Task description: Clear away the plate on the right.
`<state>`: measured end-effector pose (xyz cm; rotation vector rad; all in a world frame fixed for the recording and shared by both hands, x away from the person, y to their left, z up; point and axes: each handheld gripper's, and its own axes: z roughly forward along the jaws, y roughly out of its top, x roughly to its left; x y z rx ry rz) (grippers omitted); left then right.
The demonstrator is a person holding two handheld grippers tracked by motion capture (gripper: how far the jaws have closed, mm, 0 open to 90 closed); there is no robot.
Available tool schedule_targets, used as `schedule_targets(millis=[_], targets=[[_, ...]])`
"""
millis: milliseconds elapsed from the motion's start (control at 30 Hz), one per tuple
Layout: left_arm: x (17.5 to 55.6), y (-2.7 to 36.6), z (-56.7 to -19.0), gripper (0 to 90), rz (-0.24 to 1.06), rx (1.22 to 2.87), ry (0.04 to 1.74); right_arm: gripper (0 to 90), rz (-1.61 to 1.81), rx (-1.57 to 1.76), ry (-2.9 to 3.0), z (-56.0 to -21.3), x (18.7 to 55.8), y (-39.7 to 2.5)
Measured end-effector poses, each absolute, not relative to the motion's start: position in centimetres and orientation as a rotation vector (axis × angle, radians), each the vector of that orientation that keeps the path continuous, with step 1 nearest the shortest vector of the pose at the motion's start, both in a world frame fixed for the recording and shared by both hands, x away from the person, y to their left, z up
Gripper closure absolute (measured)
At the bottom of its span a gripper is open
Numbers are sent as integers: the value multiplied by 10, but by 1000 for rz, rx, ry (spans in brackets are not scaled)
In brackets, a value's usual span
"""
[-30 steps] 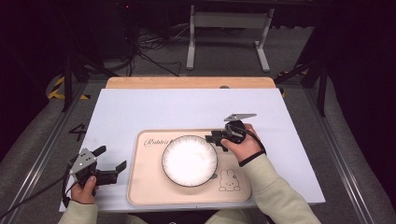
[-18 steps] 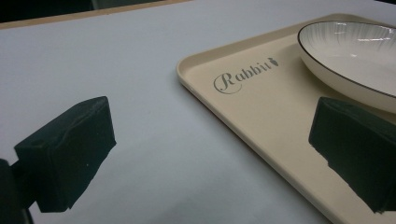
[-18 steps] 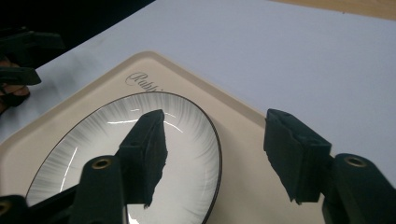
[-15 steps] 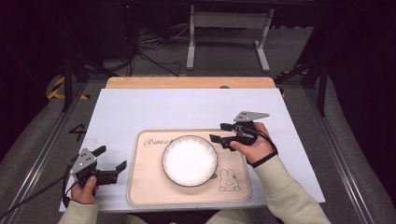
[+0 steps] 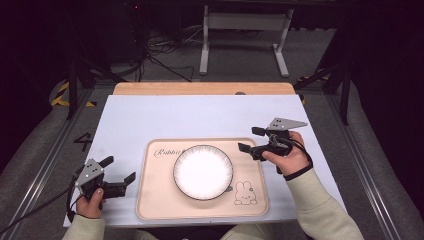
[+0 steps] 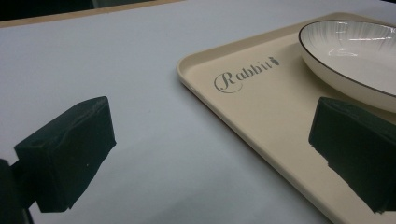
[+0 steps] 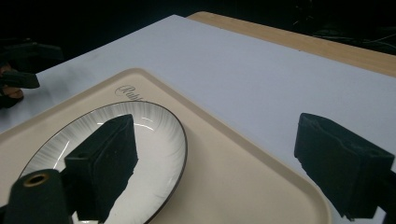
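White plate (image 5: 203,172) on beige tray (image 5: 150,200), left gripper (image 5: 119,174) and right gripper (image 5: 251,139) flanking it — fingers spread wide, empty

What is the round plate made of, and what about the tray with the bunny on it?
The plate looks like glazed ceramic: glossy white, with bright light reflections, fine grey lines and a thin dark rim. The tray looks like matte beige plastic: smooth, dull, with rounded moulded edges and printed lettering. It could be another material; looks alone can't settle it.
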<state>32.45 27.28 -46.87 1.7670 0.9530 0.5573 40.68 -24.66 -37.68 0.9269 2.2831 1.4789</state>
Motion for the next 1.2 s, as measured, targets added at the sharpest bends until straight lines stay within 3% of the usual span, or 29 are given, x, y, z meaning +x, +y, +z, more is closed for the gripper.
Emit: schedule_targets(millis=[1200], targets=[[325,273,-469,9,559,1766,955,82,1373,958,2163,-384,393,-329]])
